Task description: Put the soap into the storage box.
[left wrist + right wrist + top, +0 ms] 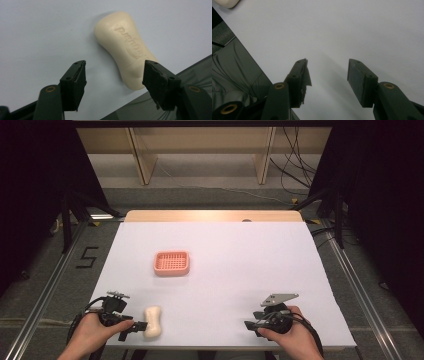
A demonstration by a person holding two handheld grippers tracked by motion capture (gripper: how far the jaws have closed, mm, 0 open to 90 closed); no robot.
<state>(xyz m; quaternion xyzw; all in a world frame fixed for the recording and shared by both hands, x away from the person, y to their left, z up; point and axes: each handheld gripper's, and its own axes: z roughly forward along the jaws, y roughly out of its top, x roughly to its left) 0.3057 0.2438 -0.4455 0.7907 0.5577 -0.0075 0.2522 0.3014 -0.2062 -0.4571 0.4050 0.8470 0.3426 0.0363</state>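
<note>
The white surface (215,250) carried a pink dish (171,263) upper left; the left gripper (115,72) gaped, seemingly just short of the soap (125,47); the right gripper (328,72) stood open, empty.

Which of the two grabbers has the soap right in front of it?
The left gripper, at the table's near left edge. The cream soap bar lies just past its open jaws, untouched. The right gripper points at bare white table.

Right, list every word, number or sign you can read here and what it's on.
"5": black mark on the floor, left of the table.
Embossed word on the soap: it stands upside down and is too soft to read for sure.
Soap dish: no text to see.
</note>
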